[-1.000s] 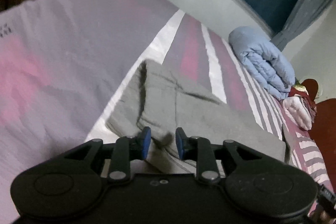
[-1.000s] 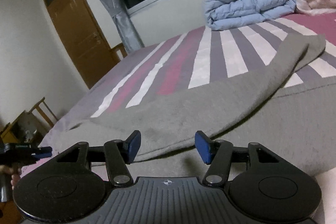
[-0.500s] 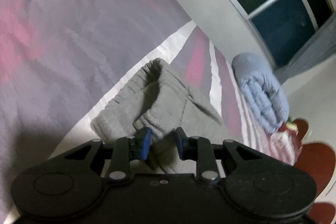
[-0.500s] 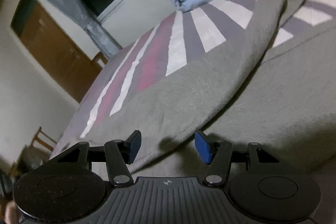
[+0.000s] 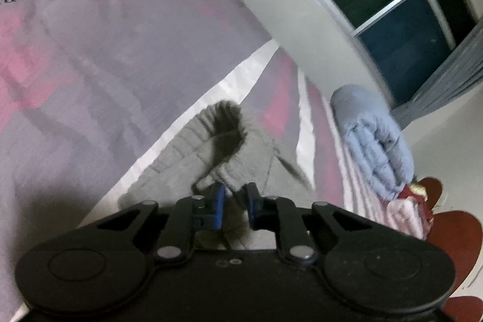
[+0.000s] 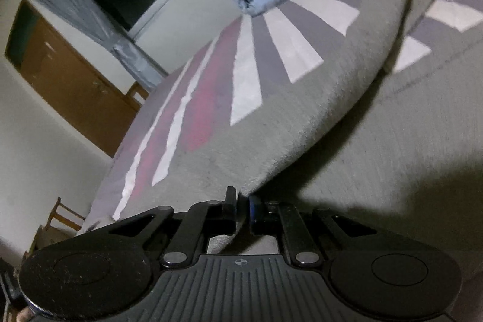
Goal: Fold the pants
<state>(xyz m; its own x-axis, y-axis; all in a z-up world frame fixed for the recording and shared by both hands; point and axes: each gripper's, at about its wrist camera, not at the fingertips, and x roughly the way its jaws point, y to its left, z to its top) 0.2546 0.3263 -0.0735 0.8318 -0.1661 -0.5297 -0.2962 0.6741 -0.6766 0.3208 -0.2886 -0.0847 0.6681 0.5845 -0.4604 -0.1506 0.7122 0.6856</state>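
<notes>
My left fingers point(image 5: 218, 202) pinch a ribbed cuff of the grey pants point(image 5: 193, 153), lifted off the striped bed point(image 5: 90, 56). My right fingers point(image 6: 253, 210) are clamped on a raised fold edge of the pants point(image 6: 302, 110). A folded blue duvet point(image 5: 374, 141) lies at two o'clock.

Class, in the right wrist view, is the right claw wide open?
No: the right claw is closed on an edge of the grey pants, its fingers nearly touching.
</notes>
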